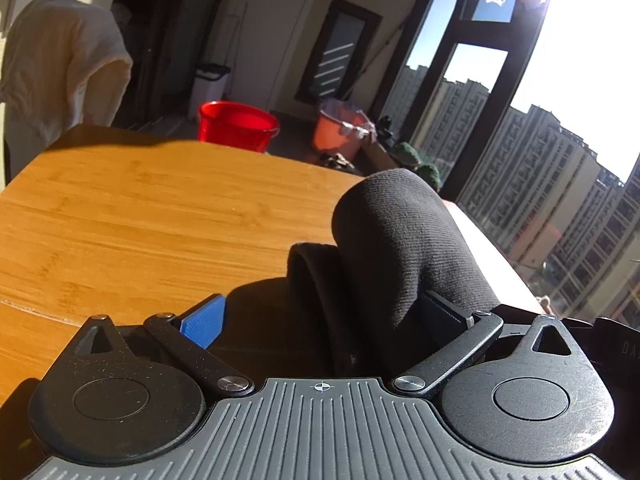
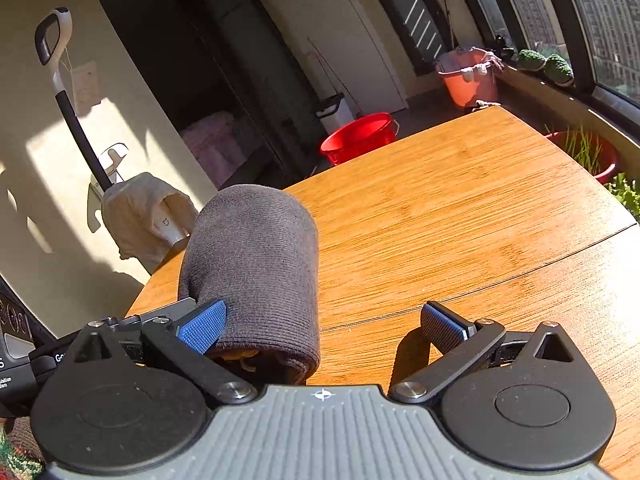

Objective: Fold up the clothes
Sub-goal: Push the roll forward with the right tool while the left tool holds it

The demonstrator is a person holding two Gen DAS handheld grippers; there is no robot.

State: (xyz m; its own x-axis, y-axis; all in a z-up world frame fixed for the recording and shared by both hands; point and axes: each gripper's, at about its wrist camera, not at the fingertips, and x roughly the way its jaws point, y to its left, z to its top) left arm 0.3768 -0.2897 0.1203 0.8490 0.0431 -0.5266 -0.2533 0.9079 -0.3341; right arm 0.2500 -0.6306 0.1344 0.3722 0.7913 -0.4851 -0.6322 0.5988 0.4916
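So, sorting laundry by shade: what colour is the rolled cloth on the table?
Dark charcoal grey cloth, plain ribbed knit; clearest in the right wrist view.

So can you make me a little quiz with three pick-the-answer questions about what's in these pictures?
1. Where is the round red plastic bucket?
A. On the floor beyond the wooden table
B. On the table
C. On the window ledge

2. What colour are the ribbed pads on the gripper fingers?
A. Green
B. Blue
C. Yellow

3. How do the right gripper's jaws stand?
A. Shut tight
B. Wide apart
C. Out of view

Answers:
1 A, the bucket shows past the table's far edge, lower down.
2 B, both pads look blue in the right wrist view.
3 B, bare tabletop shows between the fingers, with the dark grey knitted cloth draped over the left finger only.
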